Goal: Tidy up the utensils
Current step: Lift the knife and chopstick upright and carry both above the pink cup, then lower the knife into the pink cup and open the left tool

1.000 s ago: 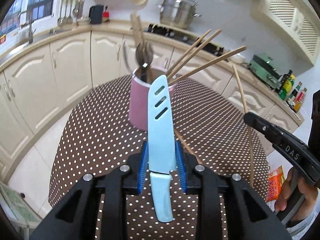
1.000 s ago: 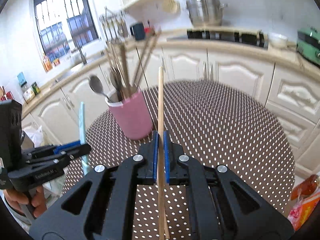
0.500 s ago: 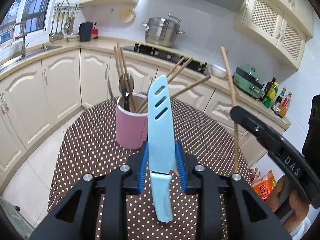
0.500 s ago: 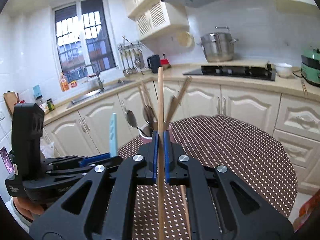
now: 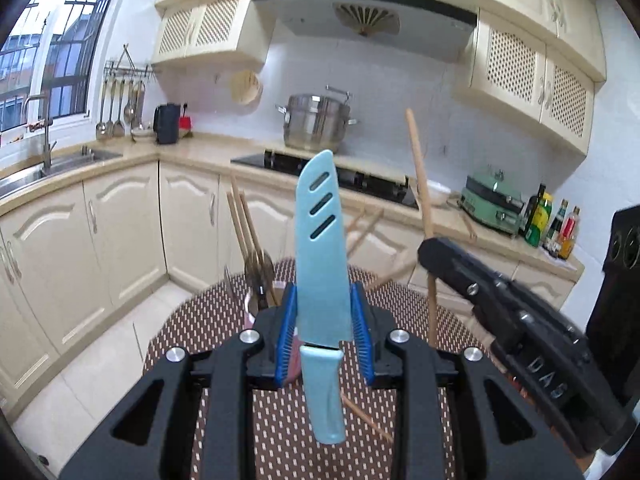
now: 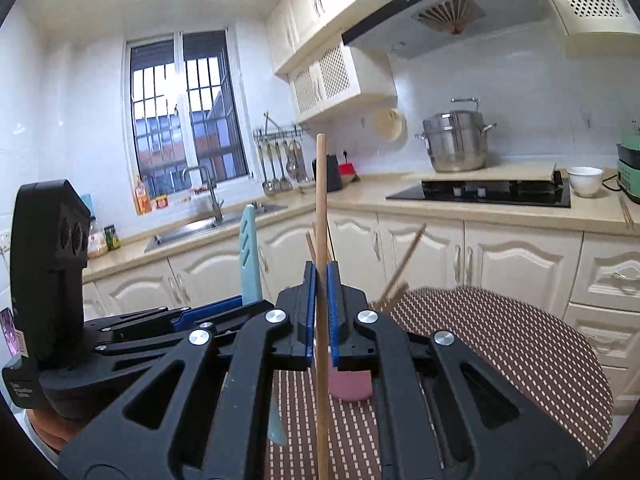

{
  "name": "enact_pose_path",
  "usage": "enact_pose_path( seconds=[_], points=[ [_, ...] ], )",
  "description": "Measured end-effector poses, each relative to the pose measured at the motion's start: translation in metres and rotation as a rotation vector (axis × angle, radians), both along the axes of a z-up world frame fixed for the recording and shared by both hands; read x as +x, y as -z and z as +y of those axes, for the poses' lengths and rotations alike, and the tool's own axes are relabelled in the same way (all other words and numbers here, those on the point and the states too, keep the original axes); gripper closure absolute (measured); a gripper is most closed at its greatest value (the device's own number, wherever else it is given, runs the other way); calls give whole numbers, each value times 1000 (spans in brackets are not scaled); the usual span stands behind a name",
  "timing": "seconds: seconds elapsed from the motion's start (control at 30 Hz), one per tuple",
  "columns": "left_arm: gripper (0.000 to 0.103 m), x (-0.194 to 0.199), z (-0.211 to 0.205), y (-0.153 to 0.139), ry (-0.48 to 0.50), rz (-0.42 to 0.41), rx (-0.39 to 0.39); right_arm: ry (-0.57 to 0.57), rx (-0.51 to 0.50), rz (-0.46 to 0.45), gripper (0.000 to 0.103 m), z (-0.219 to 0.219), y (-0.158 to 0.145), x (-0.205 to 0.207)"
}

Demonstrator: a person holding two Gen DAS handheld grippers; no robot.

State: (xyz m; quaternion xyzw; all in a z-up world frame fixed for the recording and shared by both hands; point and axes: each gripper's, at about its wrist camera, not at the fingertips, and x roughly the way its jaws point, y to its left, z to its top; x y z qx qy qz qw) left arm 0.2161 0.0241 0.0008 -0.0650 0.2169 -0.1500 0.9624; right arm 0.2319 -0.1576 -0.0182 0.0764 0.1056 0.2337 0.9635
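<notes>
Left wrist view: the left gripper (image 5: 323,312) has its jaws clenched on a pale blue knife (image 5: 322,248), the blue ribbed pads pressing the flat, smooth blade from both sides. The blade stands upright with three slanted slots near its rounded tip, and the matching plastic handle hangs below the pads. Just behind the jaws, the pink utensil cup (image 5: 251,312) sits near the far edge of the round table (image 5: 188,320), mostly hidden; spoons and thin wooden chopsticks fan out of it. The table wears a brown cloth with pale dots, and its curved rim drops to open tiled floor on the left, well apart from the cream cabinets. One loose chopstick (image 5: 362,420) lies on the cloth below the handle. To the right, the right gripper's black body crosses in, carrying a long wooden chopstick (image 5: 418,184) upright.

Right wrist view: the right gripper (image 6: 321,304) has its jaws closed tight on that round, plain wooden stick, which runs straight up past the pads and down between the arms. The pink cup shows directly below the jaws, on the dotted cloth. The table's right side lies bare, its rim near the cabinet drawers. The left gripper stands just beside, on the left, the knife tip up.
</notes>
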Motion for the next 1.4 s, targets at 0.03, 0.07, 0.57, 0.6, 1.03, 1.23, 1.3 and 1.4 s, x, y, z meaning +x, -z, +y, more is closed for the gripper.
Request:
enact_pose_path(
  seconds=[0.03, 0.07, 0.57, 0.6, 1.03, 1.23, 1.3, 1.4],
  points=[
    [77, 5, 1, -3, -2, -12, -4, 1, 4, -8, 97, 1, -1, 4],
    [77, 10, 3, -6, -8, -26, -7, 0, 13, -17, 97, 4, -3, 9],
    [77, 81, 21, 7, -103, -150, -82, 108, 122, -103, 97, 27, 13, 80],
    [77, 84, 22, 10, -106, -150, -90, 117, 128, -114, 97, 28, 16, 83],
    [76, 106, 29, 42, -100, -126, -104, 153, 140, -176, 97, 32, 25, 103],
    [76, 106, 35, 44, -85, -109, -115, 164, 127, -185, 97, 34, 29, 108],
    [75, 106, 36, 43, -78, -108, -115, 166, 121, -188, 97, 34, 31, 109],
    [73, 104, 34, 41, -69, -116, -104, 165, 116, -184, 97, 35, 33, 110]
  ],
)
